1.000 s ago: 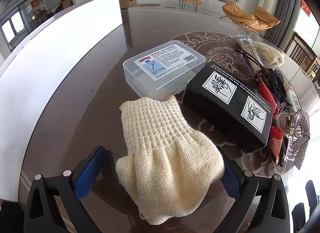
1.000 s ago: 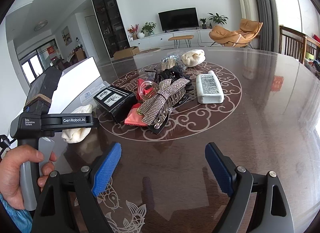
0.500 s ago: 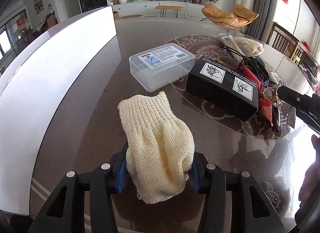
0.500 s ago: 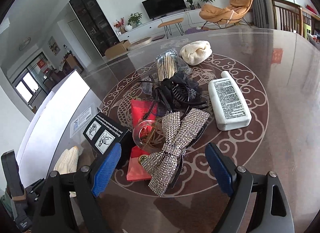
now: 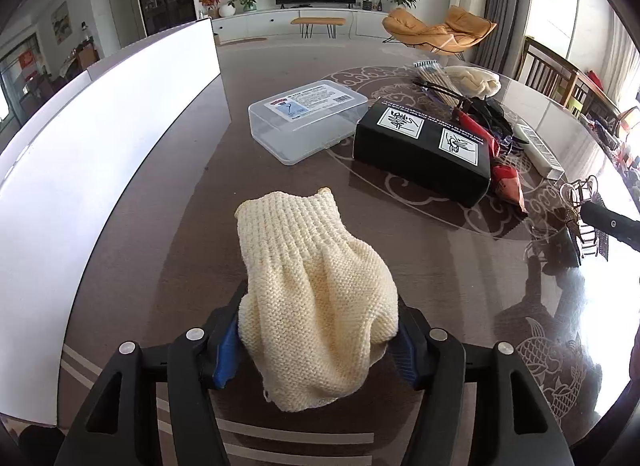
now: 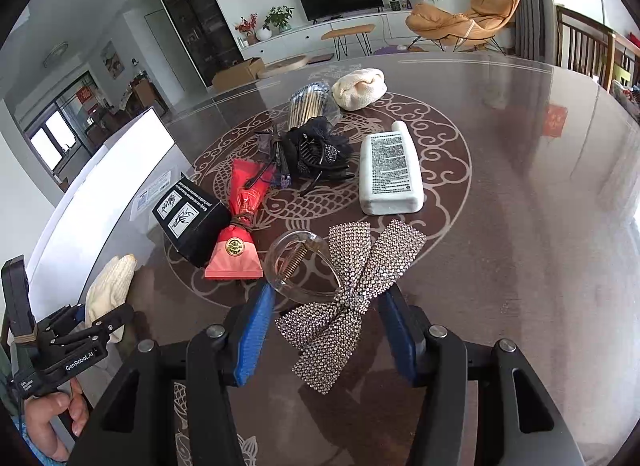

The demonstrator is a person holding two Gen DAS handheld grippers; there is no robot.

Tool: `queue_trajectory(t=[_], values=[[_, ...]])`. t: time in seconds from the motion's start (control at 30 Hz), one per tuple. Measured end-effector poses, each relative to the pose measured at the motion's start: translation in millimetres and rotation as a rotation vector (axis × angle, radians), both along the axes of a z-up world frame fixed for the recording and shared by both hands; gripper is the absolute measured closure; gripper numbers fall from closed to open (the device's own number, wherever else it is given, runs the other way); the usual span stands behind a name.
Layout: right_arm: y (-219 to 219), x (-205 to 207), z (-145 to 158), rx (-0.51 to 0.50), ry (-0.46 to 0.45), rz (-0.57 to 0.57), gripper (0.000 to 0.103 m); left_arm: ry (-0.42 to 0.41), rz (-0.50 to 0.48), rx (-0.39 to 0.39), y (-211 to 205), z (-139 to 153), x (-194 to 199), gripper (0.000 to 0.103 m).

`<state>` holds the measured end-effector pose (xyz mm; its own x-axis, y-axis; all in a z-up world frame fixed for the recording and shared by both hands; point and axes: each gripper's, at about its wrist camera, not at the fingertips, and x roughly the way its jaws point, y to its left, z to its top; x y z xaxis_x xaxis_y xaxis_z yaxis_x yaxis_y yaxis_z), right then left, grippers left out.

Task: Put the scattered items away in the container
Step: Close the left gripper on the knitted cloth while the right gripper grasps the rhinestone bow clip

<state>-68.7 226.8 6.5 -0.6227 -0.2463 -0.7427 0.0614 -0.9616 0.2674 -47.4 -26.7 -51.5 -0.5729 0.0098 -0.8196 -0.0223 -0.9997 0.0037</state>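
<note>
The task is judged barely begun: nothing is seen inside any container yet. A cream knitted glove (image 5: 316, 298) is bracketed by the left hand-held gripper (image 5: 316, 340); the blue pads sit against its sides while the jaws are opening, so the glove is taken as loosely pinched and not yet carried off, with its cuff end resting on the dark table (image 5: 168, 225). In the right wrist view a rhinestone bow clip (image 6: 352, 290) lies between the fingers of the right hand-held gripper (image 6: 326, 336), whose jaws are closing; the pads are not seen pressing on it yet, so no grip is counted. A clear hair claw (image 6: 298, 268) touches the bow on its left. Still scattered on the table: a black box (image 5: 420, 145), a red packet (image 6: 240, 234), a white bottle (image 6: 390, 169), a black hair clip pile (image 6: 316, 145), a bundle of sticks (image 6: 306, 103) and a second cream glove (image 6: 360, 87). A clear plastic box (image 5: 308, 117) lies just beside the black box, with its label up; whether this is the intended container, and whether it is lidded or upside down, cannot be told. A white board (image 5: 100, 113) stands along the table's left edge. Nearly everything is left to be done: both items in hand need lifting and placing, then the rest of the pile.
</note>
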Motion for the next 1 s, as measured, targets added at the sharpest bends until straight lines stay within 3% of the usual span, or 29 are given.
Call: queue_trajectory(t=[0.1,0.23,0.37,0.43,0.7,0.83,0.87,0.9,0.93,0.97,1.0], values=[[-1,-1,-3,0.03,-0.013,-0.003,0.034,-0.006,0.026,0.0,-1,-3,-1,0.011],[-10,-6,-4,0.047,-0.01,-0.03,0.032,-0.017,0.059,0.003,-4,-6,-6,0.0],[-12,-19,-16,0.086,-0.05,-0.106,0.028,-0.031,0.092,0.007,-6,-7,-13,0.0],[-11,-19,-16,0.09,-0.019,-0.118,0.029,-0.028,0.091,0.008,-7,-7,-14,0.0],[-21,-21,-20,0.17,-0.01,-0.092,0.025,-0.005,0.126,0.006,-5,-7,-10,0.0],[-19,-21,-20,0.149,-0.006,-0.081,0.022,-0.032,0.122,0.008,-3,-6,-14,0.0],[-16,-19,-19,0.133,-0.001,-0.08,0.026,-0.033,0.109,0.007,-3,-6,-16,0.001],[-11,-17,-18,0.121,0.004,-0.089,0.043,-0.015,0.103,0.006,-3,-3,-15,0.027],[-7,-13,-17,0.108,0.006,-0.096,0.056,0.008,0.094,0.005,-3,1,-12,0.046],[-2,-10,-17,0.082,0.006,-0.094,0.064,0.009,0.084,0.012,-3,3,-12,0.061],[2,-6,-15,0.051,0.009,-0.092,0.064,0.011,0.07,0.041,-4,5,-10,0.067]])
